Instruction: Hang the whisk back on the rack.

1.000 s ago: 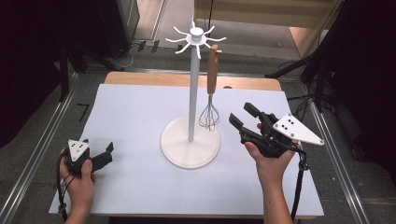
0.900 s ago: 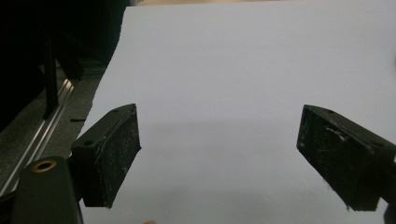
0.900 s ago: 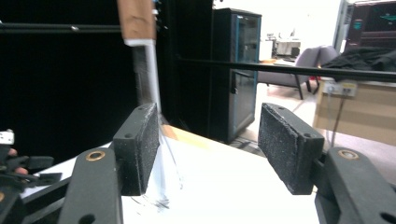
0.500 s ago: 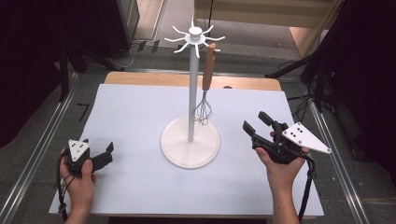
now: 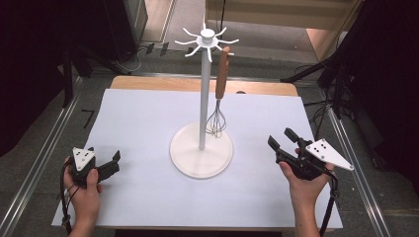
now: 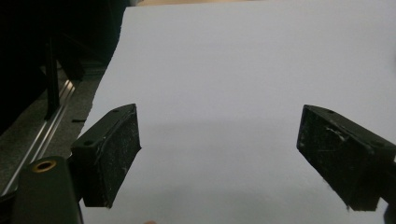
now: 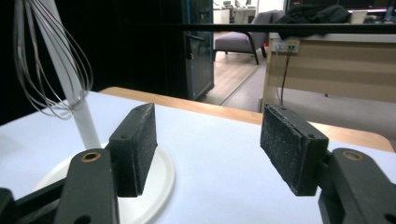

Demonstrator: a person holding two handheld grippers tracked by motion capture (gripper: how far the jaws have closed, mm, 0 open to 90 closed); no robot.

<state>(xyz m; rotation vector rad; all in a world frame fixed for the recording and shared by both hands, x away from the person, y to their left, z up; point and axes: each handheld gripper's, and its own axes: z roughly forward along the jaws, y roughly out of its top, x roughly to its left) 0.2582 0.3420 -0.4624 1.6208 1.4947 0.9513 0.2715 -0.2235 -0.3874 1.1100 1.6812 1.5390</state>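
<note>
A white hook stand (image 5: 201, 98) rises from a round base (image 5: 184, 159) in the middle of the white-covered table (image 5: 138, 123). A wire whisk (image 5: 217, 121) with a wooden handle hangs from one of its hooks, its wires just above the base. My right gripper (image 5: 279, 137) sits low at the table's right, apart from the stand and pointing at it. Its jaws have just been opening and hold nothing; in the right gripper view (image 7: 208, 144) the whisk wires (image 7: 46, 65) hang at upper left. My left gripper (image 5: 114, 164) rests open and empty at the near left, over bare sheet (image 6: 219, 154).
The wooden table edge (image 5: 148, 83) shows beyond the sheet. Metal rails (image 5: 44, 153) run along both sides of the table. Dark stands and cables (image 5: 326, 79) crowd the floor at the back right. A desk and a chair (image 7: 238, 44) stand far beyond the table.
My right hand has come back from the whisk, down and toward the near right edge of the table. The whisk stays hanging on the stand. My left hand has kept still.
</note>
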